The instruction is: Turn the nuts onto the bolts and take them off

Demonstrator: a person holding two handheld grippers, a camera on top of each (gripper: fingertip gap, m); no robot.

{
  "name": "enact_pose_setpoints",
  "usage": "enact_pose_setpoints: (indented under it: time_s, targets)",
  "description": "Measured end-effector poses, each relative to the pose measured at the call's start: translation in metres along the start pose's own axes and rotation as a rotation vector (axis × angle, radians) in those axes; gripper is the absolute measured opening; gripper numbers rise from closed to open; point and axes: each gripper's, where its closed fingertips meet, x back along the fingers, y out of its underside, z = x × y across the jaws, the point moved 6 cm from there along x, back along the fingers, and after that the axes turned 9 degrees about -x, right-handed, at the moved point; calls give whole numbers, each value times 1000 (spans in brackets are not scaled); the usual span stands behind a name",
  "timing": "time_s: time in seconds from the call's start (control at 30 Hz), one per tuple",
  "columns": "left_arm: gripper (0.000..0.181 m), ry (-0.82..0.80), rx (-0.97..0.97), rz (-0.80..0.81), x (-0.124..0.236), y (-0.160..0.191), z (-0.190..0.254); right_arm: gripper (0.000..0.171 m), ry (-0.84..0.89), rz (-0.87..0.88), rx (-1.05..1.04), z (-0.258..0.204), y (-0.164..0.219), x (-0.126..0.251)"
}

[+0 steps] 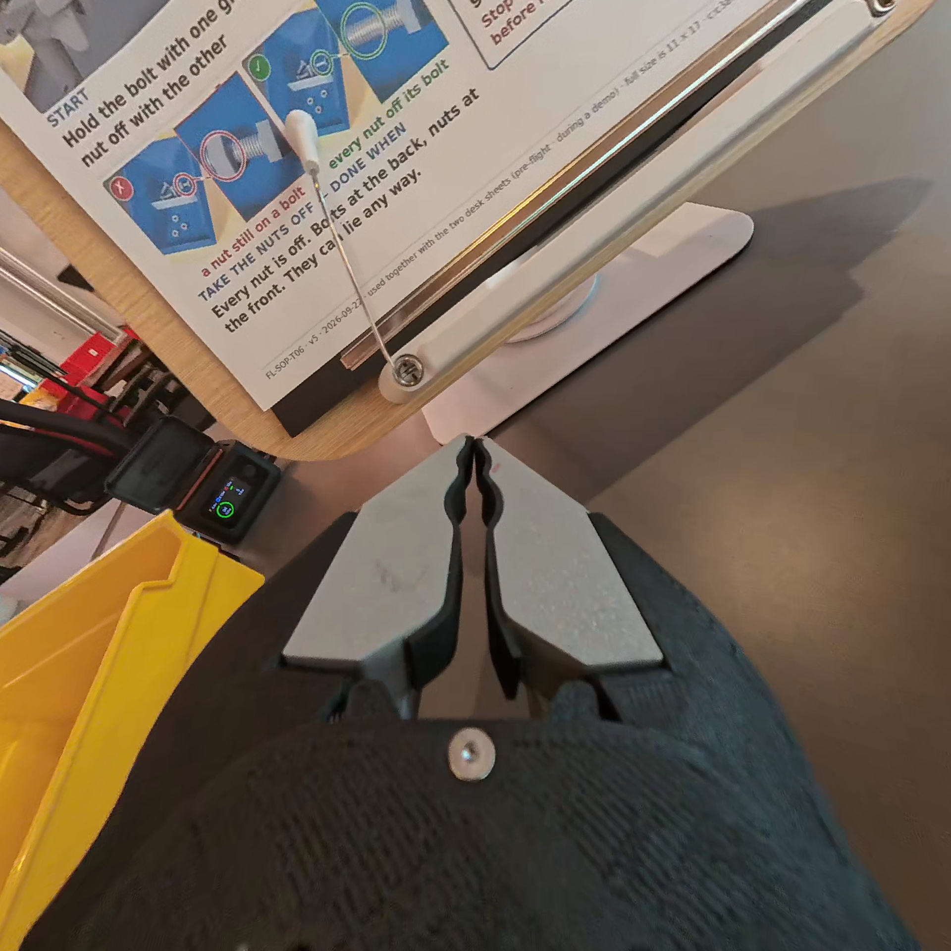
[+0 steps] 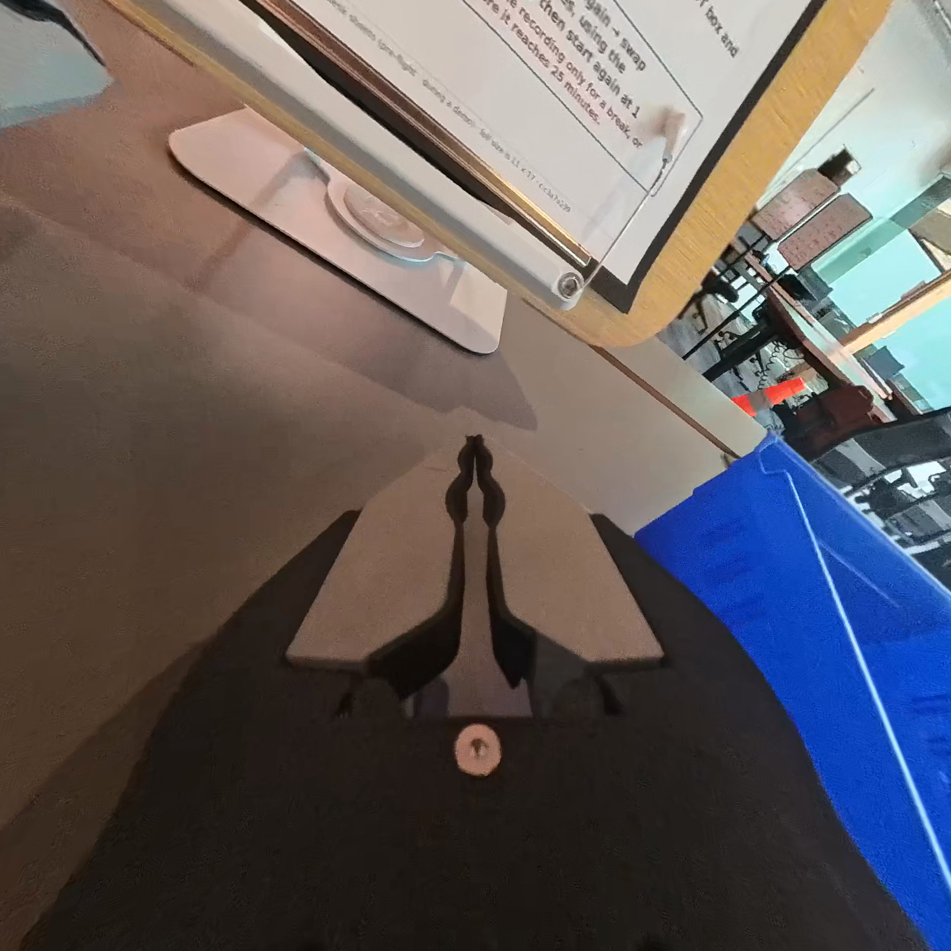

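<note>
Place: a workshop or lab bench in an open work hall.
Desk: a grey table (image 1: 772, 463) carried a wooden stand (image 2: 761, 170) with a clipped printed instruction sheet (image 1: 463, 170) (pictures and text).
Storage: a yellow bin (image 1: 77, 694) and a blue bin (image 2: 772, 643) sat at the sides.
Background: red crates (image 1: 87, 355), black-framed benches (image 2: 761, 319) and glass partitions stood beyond.

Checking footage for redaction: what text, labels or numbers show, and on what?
Not quoting writing; only what bears it.
Instruction sheet on the wooden stand: printed text, pictures, in both views.
Screen of small black device beside yellow bin: too small.
Yellow bin, blue bin, left gripper, right gripper: none.
</note>
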Motion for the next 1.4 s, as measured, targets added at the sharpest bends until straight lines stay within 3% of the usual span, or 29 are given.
enact_pose_setpoints:
  time_s: [0.2,0.77,1.13,1.3,1.4]
  targets:
    - [0,-6,-98,25,0,-6,10,0,-16,-19,-104,11,2,-3]
    - [0,34,-127,60,1,-11,18,0,-28,-8,-118,13,1,-3]
    - [0,-53,-106,55,1,-9,9,0,3,51,-166,21,-2,3]
    - [22,-41,14,26,2,-3,-2,40,-95,66,-223,20,-3,5]
    - [31,22,158,32,5,-1,-8,54,-137,99,-276,24,-5,8]
